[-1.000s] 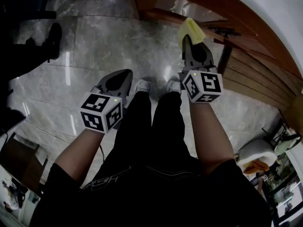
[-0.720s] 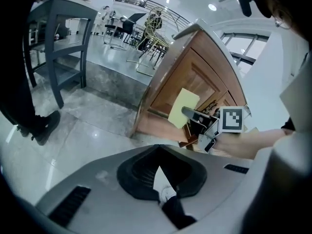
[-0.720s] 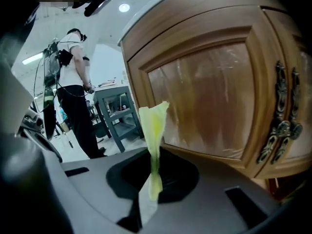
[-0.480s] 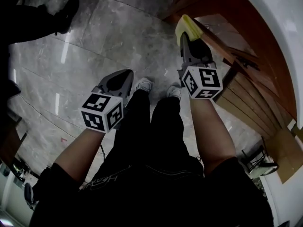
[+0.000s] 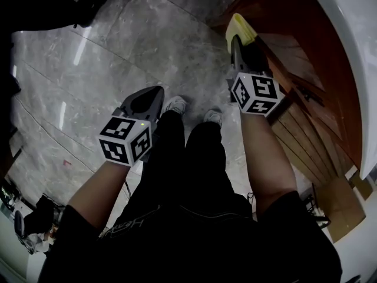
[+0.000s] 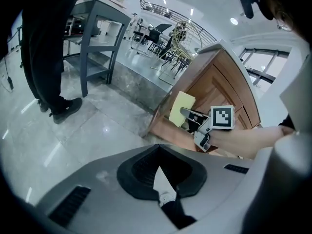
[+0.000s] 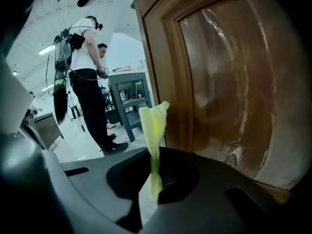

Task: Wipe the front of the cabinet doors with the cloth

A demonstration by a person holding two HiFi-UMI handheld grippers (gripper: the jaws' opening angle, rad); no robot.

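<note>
My right gripper (image 5: pixel 240 40) is shut on a yellow cloth (image 5: pixel 240 28), held close to the brown wooden cabinet door (image 5: pixel 283 22) at the upper right of the head view. In the right gripper view the cloth (image 7: pixel 154 130) stands up between the jaws, just left of the glossy door panel (image 7: pixel 234 82) and its frame. The left gripper (image 5: pixel 147 102) hangs over the grey marble floor with its jaws closed and nothing in them. From the left gripper view the cloth (image 6: pixel 181 107) and the right gripper (image 6: pixel 195 118) show against the cabinet (image 6: pixel 214 87).
My own legs and white shoes (image 5: pixel 177 106) stand on the marble floor (image 5: pixel 118 46). A white counter top (image 5: pixel 353 52) caps the cabinet. A person in black (image 7: pixel 90 77) stands by a grey table (image 7: pixel 129 96) further back. Another person's shoe (image 5: pixel 94 2) is at top left.
The right gripper with the cloth has moved slightly up and right, nearer the cabinet door. The head view has swung, showing more of the cabinet. The left gripper has stayed put.
</note>
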